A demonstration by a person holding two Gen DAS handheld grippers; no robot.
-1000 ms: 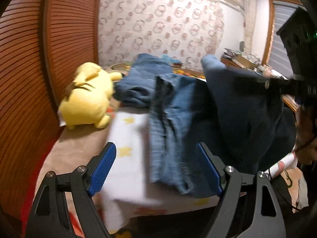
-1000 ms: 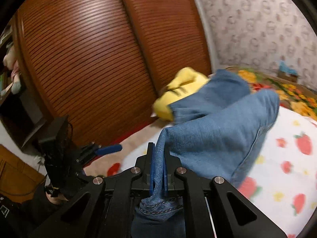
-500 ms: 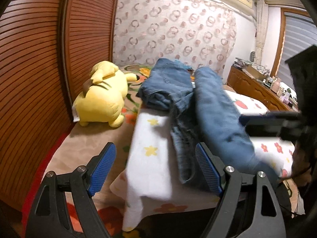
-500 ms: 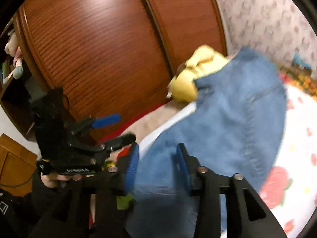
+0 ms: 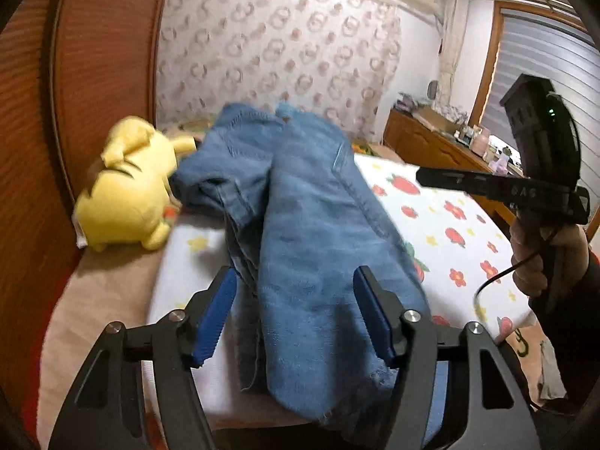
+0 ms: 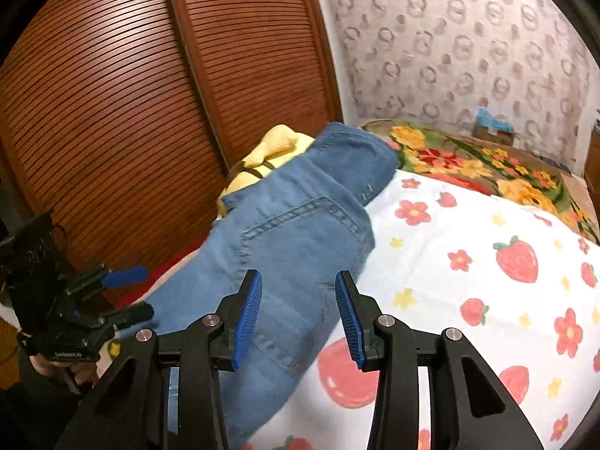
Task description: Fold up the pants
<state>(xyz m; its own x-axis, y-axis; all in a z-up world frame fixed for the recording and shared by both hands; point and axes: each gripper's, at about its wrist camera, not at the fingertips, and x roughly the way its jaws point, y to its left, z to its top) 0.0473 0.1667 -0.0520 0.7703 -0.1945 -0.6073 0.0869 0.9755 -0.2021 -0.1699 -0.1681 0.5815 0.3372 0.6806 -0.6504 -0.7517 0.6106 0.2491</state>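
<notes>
Left gripper (image 5: 296, 315): jaws spread and just now narrowing, pinching nothing; the near end of the jeans lies between and under the blue pads without touching them.
Right gripper (image 6: 296, 315): jaws parted, having just opened; empty, hovering over the jeans' right-hand edge by the back pocket.
Jeans (image 5: 311, 225): blue denim, legs laid one over the other on the flowered sheet (image 6: 468, 270); hems hang a little over the bed's near edge.
Long axis: runs away from both grippers, hems nearest, waist end farthest and bunched.
Yellow plush toy (image 5: 123, 191): just left of the jeans' far end, touching or nearly touching the denim.
Which hand is nearer: by my reading the left, since it straddles the hem end; the right sits beside the jeans' mid-length.
Next move, as a judgement: grip the hem end and carry it along that axis toward the waist.
</notes>
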